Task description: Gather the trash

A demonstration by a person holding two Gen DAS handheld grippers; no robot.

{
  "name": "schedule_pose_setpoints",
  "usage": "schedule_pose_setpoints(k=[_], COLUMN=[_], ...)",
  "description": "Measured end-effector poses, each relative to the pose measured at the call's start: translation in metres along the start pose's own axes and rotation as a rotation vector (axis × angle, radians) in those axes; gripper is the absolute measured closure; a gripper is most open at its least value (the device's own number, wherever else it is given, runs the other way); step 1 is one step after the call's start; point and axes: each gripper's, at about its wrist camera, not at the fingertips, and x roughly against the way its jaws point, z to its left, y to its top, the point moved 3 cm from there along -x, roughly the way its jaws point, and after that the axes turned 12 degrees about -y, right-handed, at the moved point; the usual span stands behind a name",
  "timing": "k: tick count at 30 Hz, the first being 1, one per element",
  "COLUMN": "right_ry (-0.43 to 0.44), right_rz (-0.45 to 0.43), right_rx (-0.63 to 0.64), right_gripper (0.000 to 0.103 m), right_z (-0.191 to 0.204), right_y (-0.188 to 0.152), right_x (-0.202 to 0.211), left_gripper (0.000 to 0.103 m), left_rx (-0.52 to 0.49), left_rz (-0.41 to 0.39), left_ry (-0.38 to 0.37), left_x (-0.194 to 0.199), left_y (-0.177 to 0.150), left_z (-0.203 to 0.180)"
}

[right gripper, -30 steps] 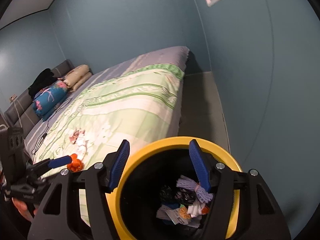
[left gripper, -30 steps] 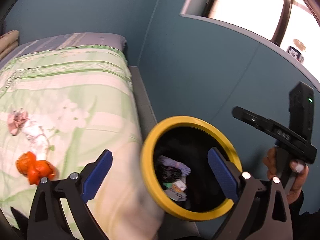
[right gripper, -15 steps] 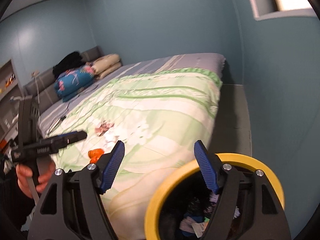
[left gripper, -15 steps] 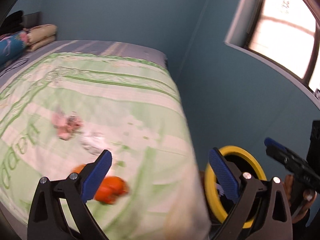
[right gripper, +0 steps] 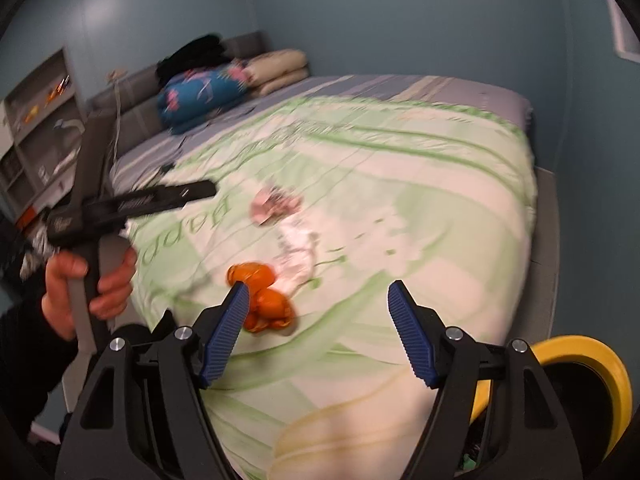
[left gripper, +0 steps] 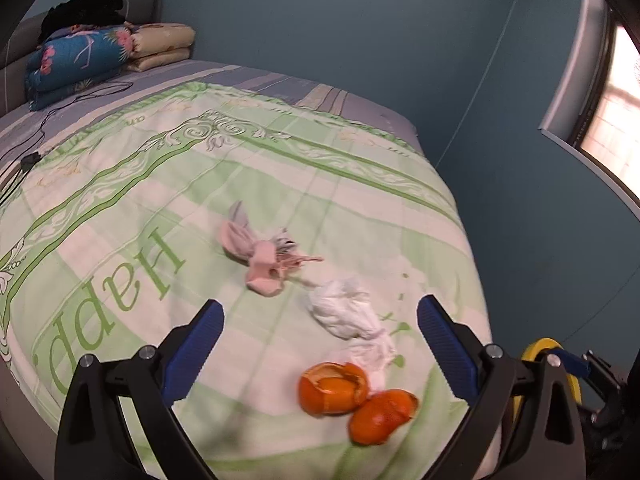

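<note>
Now, left gripper (left gripper: 320, 344): I see it tilted down over the orange peel (left gripper: 356, 394), fingers apart, empty.
Right gripper (right gripper: 318, 328): angled down beside the peel, fingers apart, empty.
Crumpled tissue (left gripper: 348, 316): just beyond the peel.
Yellow-rimmed bin (right gripper: 592, 372): right of the peel, off the bed (left gripper: 120, 208).

Two orange peels (left gripper: 356, 396), one white tissue (left gripper: 344, 312), one pink wrapper (left gripper: 260, 252), one yellow-rimmed bin (right gripper: 580, 364).

Crumpled white tissue (left gripper: 347, 311) — soft paper; bedspread (left gripper: 120, 216) — matt cloth.
</note>
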Motion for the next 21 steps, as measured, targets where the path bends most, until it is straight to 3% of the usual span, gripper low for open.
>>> schedule_pose_setpoints(k=[6, 21], right_ry=[0.018, 0.006], right_rz=[0.05, 0.12], right_rx=[0.136, 0.242], right_gripper=[0.035, 0.035], right_z=[0.042, 0.076], right_y=[-0.013, -0.02], right_x=[-0.032, -0.083], left_gripper=[0.009, 0.009], left_rx=[0.035, 0.087], left_rz=[0.018, 0.058], left_ry=[0.024, 0.052], left_x=[-0.018, -0.076], left_y=[0.002, 0.027], left_z=[0.032, 0.082])
